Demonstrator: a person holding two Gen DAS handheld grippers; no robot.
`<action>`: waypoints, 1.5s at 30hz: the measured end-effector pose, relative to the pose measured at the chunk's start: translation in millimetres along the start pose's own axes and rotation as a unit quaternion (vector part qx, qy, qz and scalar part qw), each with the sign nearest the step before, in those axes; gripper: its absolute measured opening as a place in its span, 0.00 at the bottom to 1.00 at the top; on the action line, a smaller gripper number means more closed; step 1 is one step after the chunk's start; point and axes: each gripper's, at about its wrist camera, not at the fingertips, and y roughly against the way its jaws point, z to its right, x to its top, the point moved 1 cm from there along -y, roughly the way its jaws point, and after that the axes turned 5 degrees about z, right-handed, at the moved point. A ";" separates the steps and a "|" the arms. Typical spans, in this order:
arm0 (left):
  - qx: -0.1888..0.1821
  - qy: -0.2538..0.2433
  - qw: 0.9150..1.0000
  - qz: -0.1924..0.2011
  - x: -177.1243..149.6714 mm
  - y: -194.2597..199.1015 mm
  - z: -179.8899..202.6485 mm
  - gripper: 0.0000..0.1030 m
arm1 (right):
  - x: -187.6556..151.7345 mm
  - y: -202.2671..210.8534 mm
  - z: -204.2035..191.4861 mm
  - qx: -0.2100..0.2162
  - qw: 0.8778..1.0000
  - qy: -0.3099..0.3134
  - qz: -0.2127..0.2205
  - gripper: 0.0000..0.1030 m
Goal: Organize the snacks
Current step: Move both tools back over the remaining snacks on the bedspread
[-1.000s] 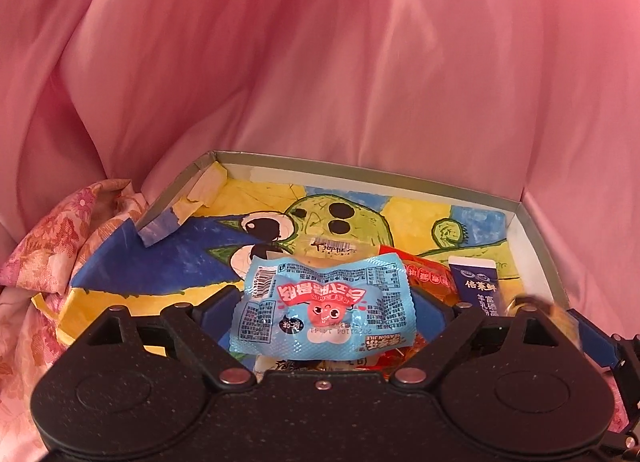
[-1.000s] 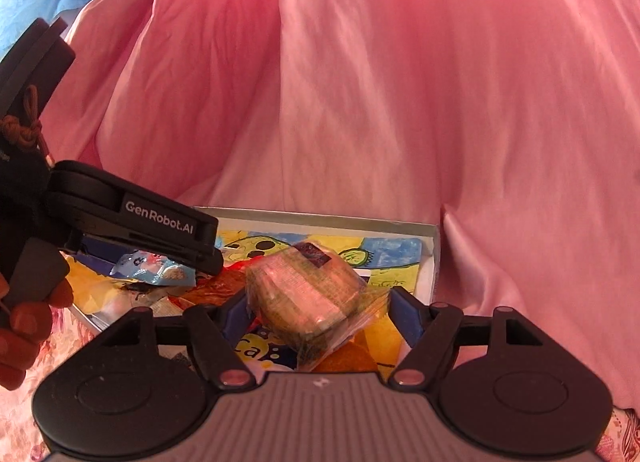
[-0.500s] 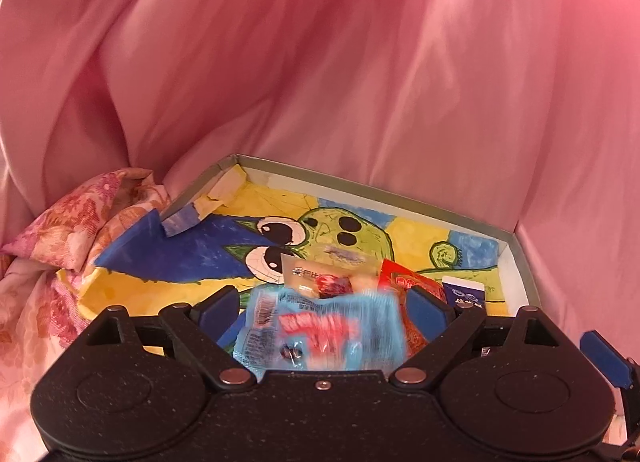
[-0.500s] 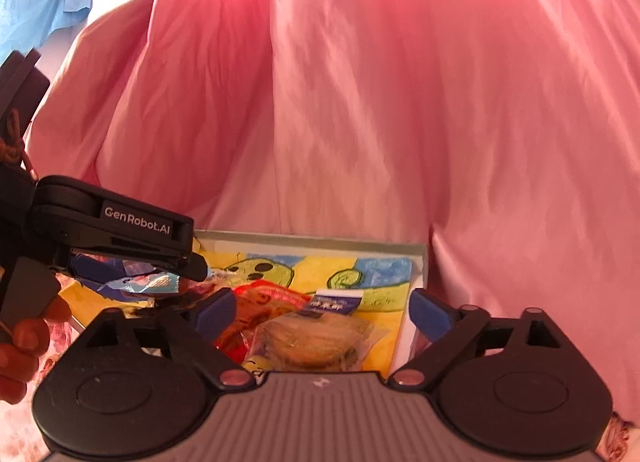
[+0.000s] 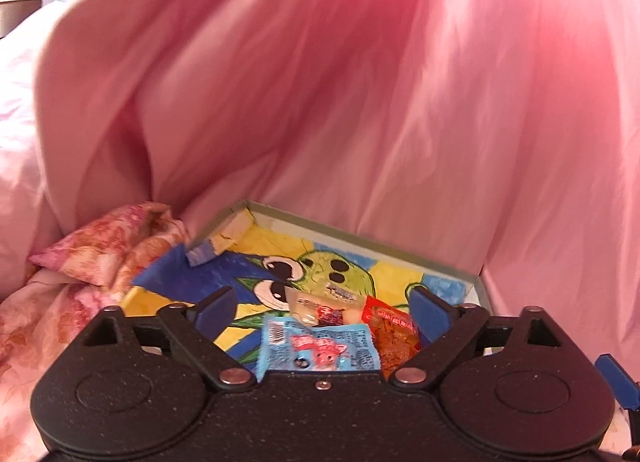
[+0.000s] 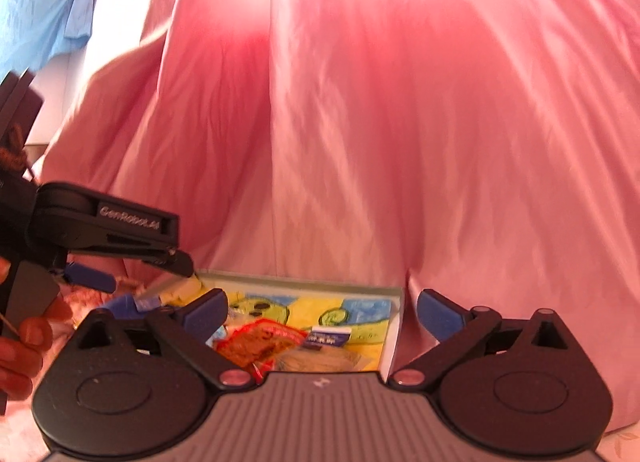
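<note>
snacks: all lay inside the box (image 5: 478, 290), none in either gripper
box: shallow cardboard, floor painted w/ yellow/blue/green cartoon face, sat on bedding against pink sheet (image 5: 360, 102); near-left wall torn & folded down
blue pkt (image 5: 320, 350): light-blue wrapper w/ pink cartoon print, lay flat on box floor, nearest the L cam, lower edge hidden behind gripper body
clear pkt (image 5: 316, 308): see-through wrapper w/ red/white label, just behind blue pkt, touching/overlapping it
red pkt (image 6: 260, 342): red-orange wrapper, right of blue pkt in L view, centre of box in R view
navy pkt (image 6: 330, 336): small dark-blue/white pack, just right of red pkt
tan pkt (image 6: 320, 362): clear-wrapped tan block, blurred, lay in box right under R gripper, touching red pkt
L gripper (image 5: 320, 308): jaws had just been opening, spread wide, blue pads clear of every pkt; snacks sat below the gap, not pinched
R gripper (image 6: 322, 308): jaws had just been opening, spread to full width, nothing pressed btwn pads
person: fingers (image 6: 28, 334) wrapped on L gripper handle, seen at left edge of R view
floral cloth (image 5: 100, 254): bunched just left of box
</note>
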 end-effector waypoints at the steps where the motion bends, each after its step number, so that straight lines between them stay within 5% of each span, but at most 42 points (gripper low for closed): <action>1: 0.001 0.003 1.000 0.009 -1.6 8.0 -3.1 0.94 | 2.2 5.9 -1.6 -0.003 1.000 0.000 0.006 1.00; 12: 0.005 -0.006 0.998 0.055 -24.4 92.3 -45.1 0.97 | 5.9 82.9 -13.5 -0.042 0.998 -0.019 0.034 1.00; 19: 0.012 -0.037 0.998 0.048 -56.2 136.0 -72.4 0.99 | -8.2 124.3 -25.7 -0.040 0.999 -0.013 0.008 1.00; 32: 0.024 -0.066 0.997 -0.037 -124.0 174.5 -108.3 0.98 | -42.8 177.6 -67.0 -0.018 0.994 0.014 -0.108 1.00; 45: 0.032 -0.100 0.985 -0.138 -155.0 160.8 -115.7 0.97 | -81.2 173.6 -89.7 0.003 0.971 0.057 -0.230 1.00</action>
